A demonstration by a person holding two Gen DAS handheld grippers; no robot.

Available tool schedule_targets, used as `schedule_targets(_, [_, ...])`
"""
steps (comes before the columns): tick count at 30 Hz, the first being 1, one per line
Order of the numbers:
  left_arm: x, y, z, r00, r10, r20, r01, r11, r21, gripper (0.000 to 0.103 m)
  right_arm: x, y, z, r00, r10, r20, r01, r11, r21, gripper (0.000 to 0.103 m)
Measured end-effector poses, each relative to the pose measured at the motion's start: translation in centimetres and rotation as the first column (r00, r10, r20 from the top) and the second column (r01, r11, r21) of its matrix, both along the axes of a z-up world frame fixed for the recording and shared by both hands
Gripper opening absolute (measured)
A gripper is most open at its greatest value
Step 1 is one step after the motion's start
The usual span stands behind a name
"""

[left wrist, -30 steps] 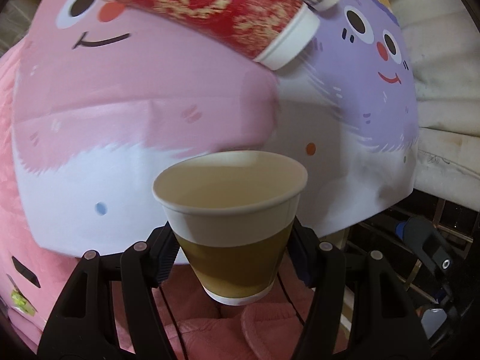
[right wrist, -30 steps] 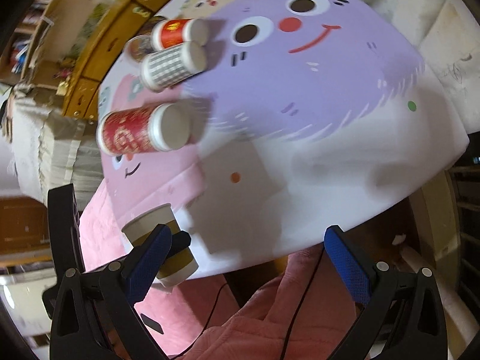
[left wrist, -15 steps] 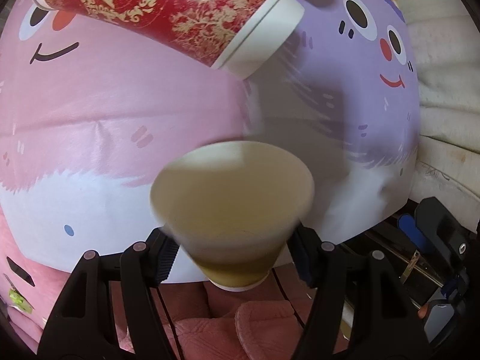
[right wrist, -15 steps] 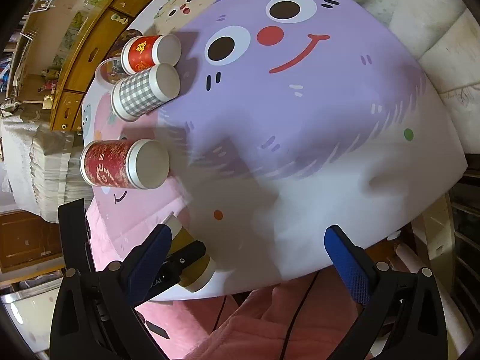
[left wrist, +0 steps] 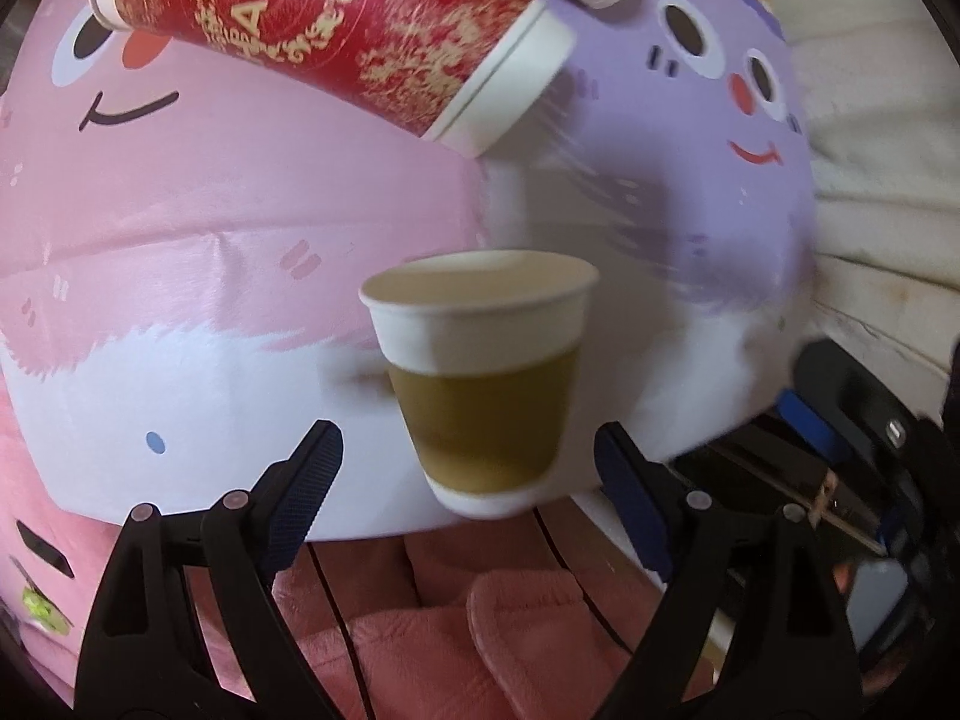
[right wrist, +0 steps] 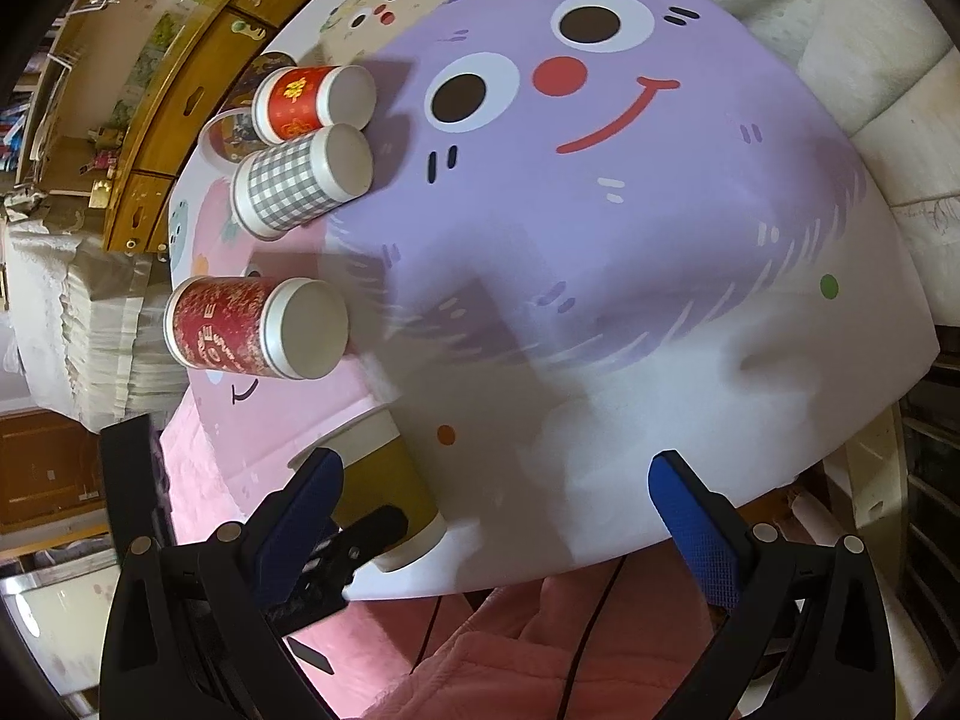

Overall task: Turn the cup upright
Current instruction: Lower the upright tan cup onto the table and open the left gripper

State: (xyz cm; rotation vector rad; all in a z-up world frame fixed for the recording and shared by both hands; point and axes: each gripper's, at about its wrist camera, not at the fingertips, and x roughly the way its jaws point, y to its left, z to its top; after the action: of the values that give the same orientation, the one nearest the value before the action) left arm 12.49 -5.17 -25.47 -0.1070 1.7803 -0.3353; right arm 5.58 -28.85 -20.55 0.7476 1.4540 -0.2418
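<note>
A brown and white paper cup (left wrist: 480,384) stands upright, mouth up, near the front edge of the cartoon tablecloth (left wrist: 240,228). My left gripper (left wrist: 468,468) is open, its blue pads on either side of the cup with gaps, not touching it. In the right wrist view the same cup (right wrist: 390,480) sits at the cloth's near left edge, partly hidden by the left gripper's finger. My right gripper (right wrist: 498,516) is open and empty above the table's front edge.
A large red cup (left wrist: 336,30) lies on its side behind the brown cup, also in the right wrist view (right wrist: 252,330). A grey checked cup (right wrist: 300,180) and a small red cup (right wrist: 312,99) lie on their sides further back. Pink clothing (left wrist: 480,630) lies below the table edge.
My left gripper has opened and let go of the brown cup, which now stands upright on the cloth. The gripper has drawn back slightly. The right gripper has stayed open.
</note>
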Motion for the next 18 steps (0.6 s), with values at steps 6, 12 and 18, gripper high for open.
schedule_targets(6, [0.5,2.3,5.3,0.996,-0.016,0.092,0.023,0.997,-0.075,0.084,0.7,1.7,1.7,0.998,0.049,0.046,-0.048,0.999,-0.020,0.103])
schedule_targets(12, [-0.3,6.6,10.8,0.955,0.033,0.294,-0.015,0.998,-0.066,0.084,1.5,4.5,3.9,0.983,0.139,0.117,-0.129,0.988,-0.083,0.103])
schedule_targets(18, [-1.0,9.5,11.6,0.913,0.135,0.385,-0.112,0.990,-0.080,0.084,1.4,7.3,5.2,0.952,0.218,0.214,-0.190,0.971,-0.145,0.103])
